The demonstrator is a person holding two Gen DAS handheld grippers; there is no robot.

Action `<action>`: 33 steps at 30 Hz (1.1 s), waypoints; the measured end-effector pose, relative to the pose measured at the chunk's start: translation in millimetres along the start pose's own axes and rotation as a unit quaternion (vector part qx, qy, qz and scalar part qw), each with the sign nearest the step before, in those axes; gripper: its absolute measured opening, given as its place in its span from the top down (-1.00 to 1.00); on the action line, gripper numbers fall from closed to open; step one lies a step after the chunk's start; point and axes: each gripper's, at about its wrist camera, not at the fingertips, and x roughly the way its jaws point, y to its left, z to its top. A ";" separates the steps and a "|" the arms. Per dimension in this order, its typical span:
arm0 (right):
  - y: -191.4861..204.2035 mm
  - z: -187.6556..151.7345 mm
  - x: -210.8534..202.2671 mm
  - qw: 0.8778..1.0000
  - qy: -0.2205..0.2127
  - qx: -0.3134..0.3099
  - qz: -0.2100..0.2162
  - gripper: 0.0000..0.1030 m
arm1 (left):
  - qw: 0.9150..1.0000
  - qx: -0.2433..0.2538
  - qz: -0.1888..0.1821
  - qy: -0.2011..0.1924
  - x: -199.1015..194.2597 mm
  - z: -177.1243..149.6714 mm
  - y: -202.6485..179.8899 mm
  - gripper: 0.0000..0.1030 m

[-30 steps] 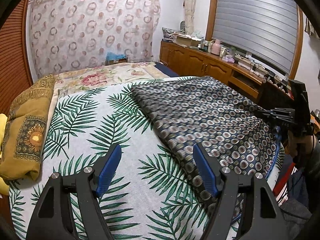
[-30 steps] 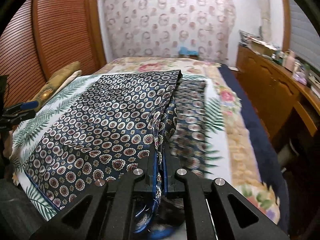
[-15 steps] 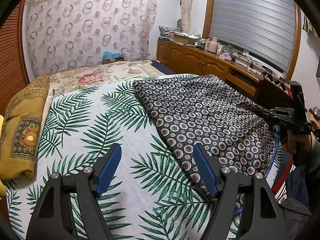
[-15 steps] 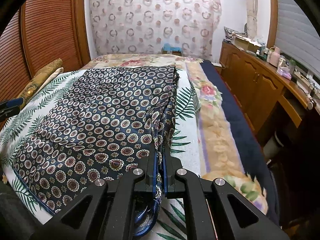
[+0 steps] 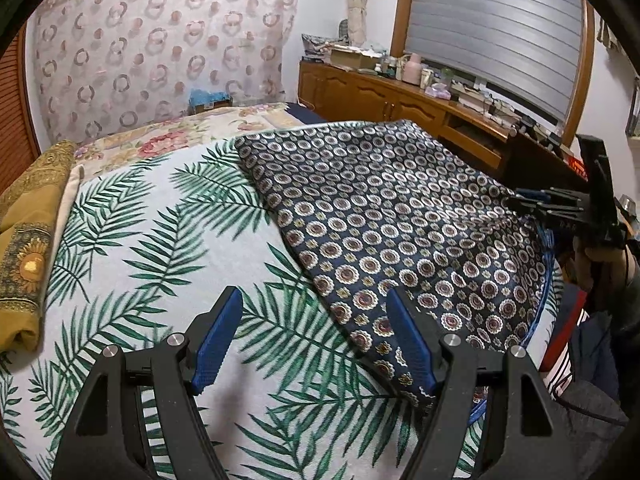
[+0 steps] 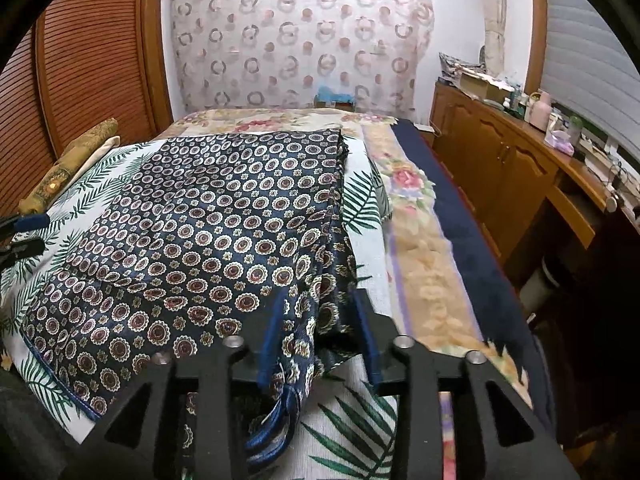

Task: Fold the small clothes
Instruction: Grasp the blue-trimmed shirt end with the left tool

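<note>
Item: patterned navy garment [image 6: 208,240], centre-left of the right wrist view, on our palm-print sheet [image 5: 160,248]. Right gripper [image 6: 320,328]: parted, corner loose between its fingers. Left gripper [image 5: 316,336]: wide, empty, lower centre. Risk, we judge: slick layers sliding, misaligning the fold

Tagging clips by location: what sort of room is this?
Most likely a home bedroom: a bed with layered spreads, a wooden sideboard cluttered with household items, and a shuttered window.
</note>
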 end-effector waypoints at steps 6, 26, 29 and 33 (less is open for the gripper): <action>1.6 -1.0 -9.3 1.000 -0.007 -0.004 0.004 0.10 | 1.000 0.004 -0.010 0.017 6.2 -4.7 -6.5 -0.45; 42.5 -11.2 -5.8 0.998 0.000 -0.032 0.050 0.04 | 0.996 0.019 -0.065 0.063 1.6 -25.2 -32.8 0.14; 41.9 -12.5 -5.4 0.998 0.003 -0.030 0.051 0.04 | 0.995 0.024 -0.070 0.070 1.1 -28.6 -36.8 0.14; 45.6 -14.1 -6.2 0.998 0.006 -0.029 0.050 0.04 | 0.994 0.023 -0.076 0.077 2.4 -32.0 -39.0 0.14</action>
